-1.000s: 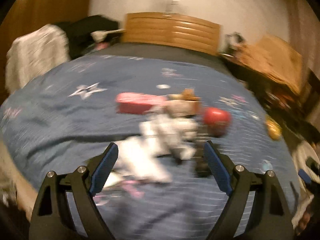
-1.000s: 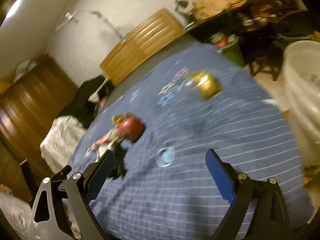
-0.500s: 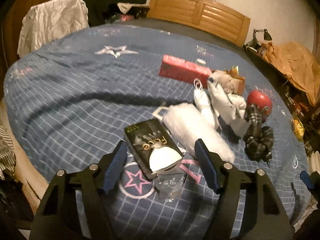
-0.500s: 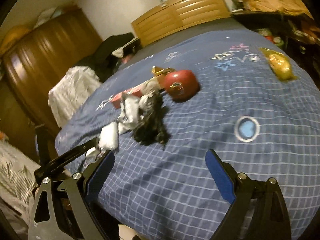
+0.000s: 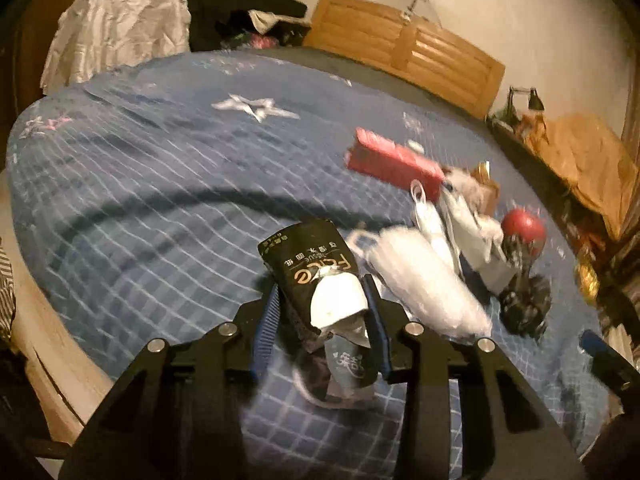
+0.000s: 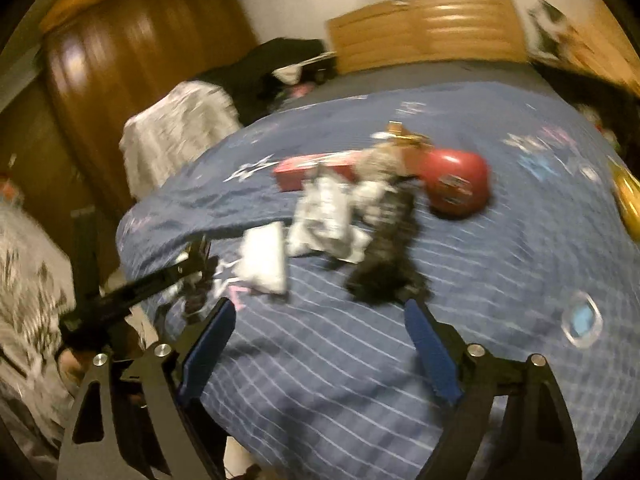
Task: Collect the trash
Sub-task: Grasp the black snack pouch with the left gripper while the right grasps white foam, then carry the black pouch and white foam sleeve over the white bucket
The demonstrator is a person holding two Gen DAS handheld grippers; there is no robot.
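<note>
My left gripper [image 5: 323, 308] is shut on a black tissue packet [image 5: 310, 266] with white tissue sticking out, lifted a little off the blue checked bedspread [image 5: 160, 184]. Beside it lie a white face mask [image 5: 424, 280], crumpled white wrappers [image 5: 472, 232], a red box [image 5: 392, 164], a red round tin [image 5: 522, 228] and a dark crumpled scrap [image 5: 524, 308]. My right gripper [image 6: 316, 344] is open and empty above the bedspread [image 6: 360, 380], just short of the dark scrap [image 6: 384, 268]. The left gripper [image 6: 192, 264] shows at its left.
A wooden headboard [image 5: 404, 48] stands at the far end. White cloth [image 5: 116, 28] and dark clothes are piled at the bed's far left. A cluttered desk [image 5: 580, 160] runs along the right. A gold wrapper [image 6: 626, 200] lies near the bed's right edge. A wardrobe [image 6: 132, 60] stands left.
My left gripper has closed on the black tissue packet and lifted it. My right gripper has swung left toward the pile, staying open.
</note>
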